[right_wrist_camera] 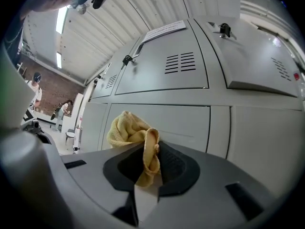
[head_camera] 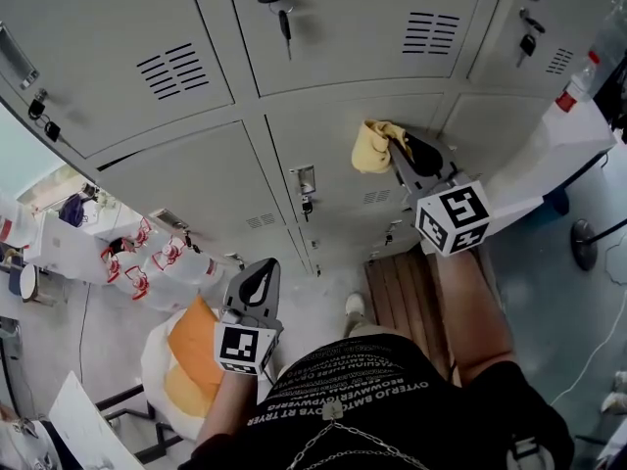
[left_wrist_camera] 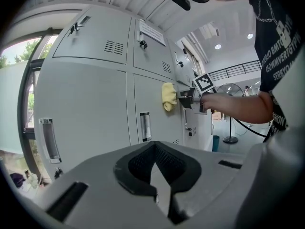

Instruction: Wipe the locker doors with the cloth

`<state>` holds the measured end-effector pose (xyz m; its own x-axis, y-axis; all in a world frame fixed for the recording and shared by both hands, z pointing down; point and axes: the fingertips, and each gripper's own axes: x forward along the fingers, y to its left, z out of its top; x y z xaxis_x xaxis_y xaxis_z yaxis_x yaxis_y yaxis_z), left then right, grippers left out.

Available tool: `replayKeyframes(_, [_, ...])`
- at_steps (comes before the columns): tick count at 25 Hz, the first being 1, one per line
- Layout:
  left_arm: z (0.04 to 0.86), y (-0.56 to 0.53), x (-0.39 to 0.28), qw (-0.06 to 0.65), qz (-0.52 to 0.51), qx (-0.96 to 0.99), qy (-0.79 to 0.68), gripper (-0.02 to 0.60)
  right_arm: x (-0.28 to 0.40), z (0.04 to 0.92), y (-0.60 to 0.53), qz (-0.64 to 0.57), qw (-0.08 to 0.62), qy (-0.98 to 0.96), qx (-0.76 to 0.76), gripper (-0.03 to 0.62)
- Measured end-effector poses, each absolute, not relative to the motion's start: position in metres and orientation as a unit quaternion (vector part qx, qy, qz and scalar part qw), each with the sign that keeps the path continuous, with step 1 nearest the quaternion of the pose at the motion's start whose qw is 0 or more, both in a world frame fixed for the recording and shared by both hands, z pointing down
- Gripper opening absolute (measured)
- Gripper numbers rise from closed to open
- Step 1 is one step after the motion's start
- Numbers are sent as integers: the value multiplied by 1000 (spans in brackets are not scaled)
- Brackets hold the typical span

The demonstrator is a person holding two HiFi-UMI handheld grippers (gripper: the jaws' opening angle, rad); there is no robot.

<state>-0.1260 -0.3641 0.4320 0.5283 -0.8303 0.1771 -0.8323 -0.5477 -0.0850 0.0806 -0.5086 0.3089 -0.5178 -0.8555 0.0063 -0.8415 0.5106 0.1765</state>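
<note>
Cloth (right_wrist_camera: 125, 130) pinched in right gripper (right_wrist_camera: 148, 171), left gripper (left_wrist_camera: 153, 171) closed

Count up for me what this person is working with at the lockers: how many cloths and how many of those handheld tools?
Yellow terry cloth: 1
Grey handheld two-jaw grippers: 2, namely the left gripper, jaws shut and empty, and the right gripper, jaws shut on the yellow terry cloth
Total: 3
</note>
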Motion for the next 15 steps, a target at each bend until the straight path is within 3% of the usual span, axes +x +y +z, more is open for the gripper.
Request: replayKeyframes(15, [442,-364,-124,19,106,871,-479,5,150,314,-510,-43,43,-832,551,54])
